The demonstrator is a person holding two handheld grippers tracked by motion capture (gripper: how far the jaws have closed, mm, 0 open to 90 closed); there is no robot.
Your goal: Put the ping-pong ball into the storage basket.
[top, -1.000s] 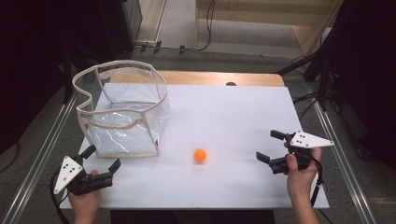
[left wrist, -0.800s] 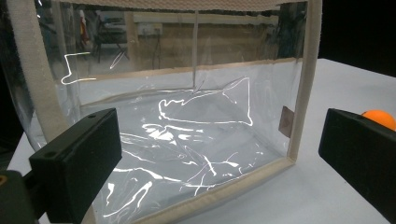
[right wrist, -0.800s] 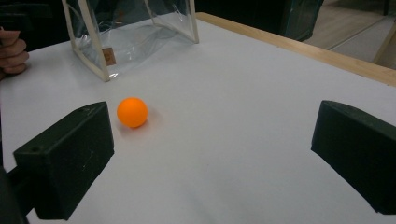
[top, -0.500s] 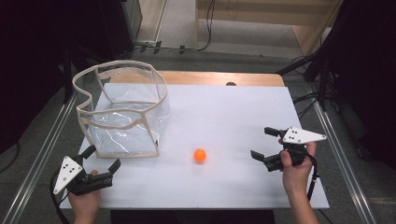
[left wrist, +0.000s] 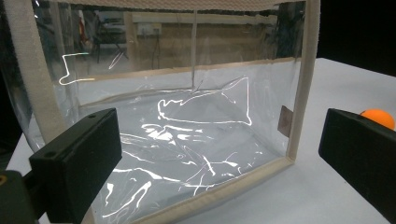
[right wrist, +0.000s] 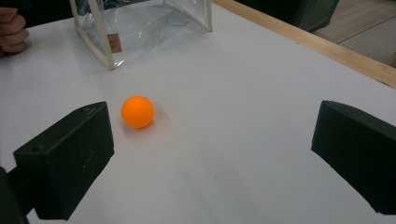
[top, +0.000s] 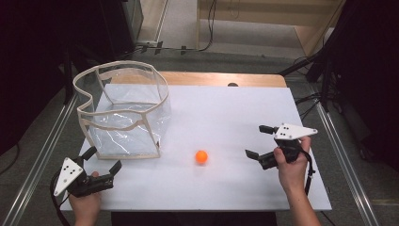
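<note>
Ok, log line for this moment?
right gripper: open, facing small orange ball | left gripper: open, beside clear plastic bag | ball on table, untouched

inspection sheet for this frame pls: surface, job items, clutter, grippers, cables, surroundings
Surface: white tabletop with a wooden strip along its far edge.
Job's things: orange ball lies loose on the white top, touched by neither gripper; clear bag with beige trim stands open-topped at the far left, nothing seen inside.
Clutter: a small dark thing at the far edge, too small to tell.
Grippers: left gripper open, near the bag's front corner; right gripper open, pointed at the ball, apart from it.
Cables: black cable from the right gripper; cords on the floor beyond.
Surroundings: metal rails at both sides, wooden furniture behind.
</note>
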